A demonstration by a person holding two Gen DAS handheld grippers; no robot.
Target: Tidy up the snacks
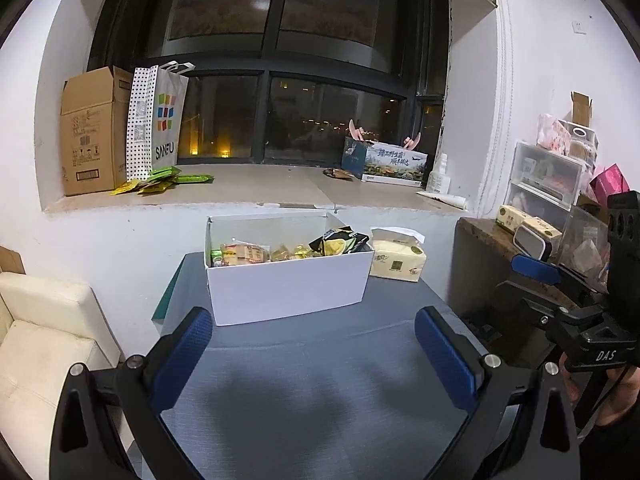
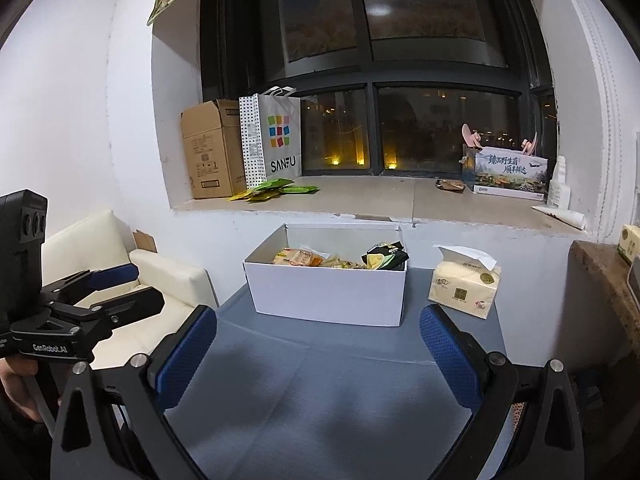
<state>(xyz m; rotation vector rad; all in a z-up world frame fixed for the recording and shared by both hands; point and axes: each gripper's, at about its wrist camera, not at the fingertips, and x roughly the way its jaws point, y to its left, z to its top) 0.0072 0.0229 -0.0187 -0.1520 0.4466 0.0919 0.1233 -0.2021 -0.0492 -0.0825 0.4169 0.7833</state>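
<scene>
Reaching into the box (image 1: 288, 284) from here, a wide jaw can catch its thin wall and push it toward the tissues (image 1: 396, 260). Both grippers, left (image 1: 312, 344) and right (image 2: 318, 344), stand wide and empty. Snacks (image 1: 280, 254) lie mixed inside the box, at the table's (image 1: 320, 380) far edge.

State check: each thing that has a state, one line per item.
white box: open, holds snacks
tissue pack: opened, a sheet sticks out
cardboard carton: flaps open
SANFU bag: upright
left gripper: open, holds nothing
right gripper: open, holds nothing
</scene>
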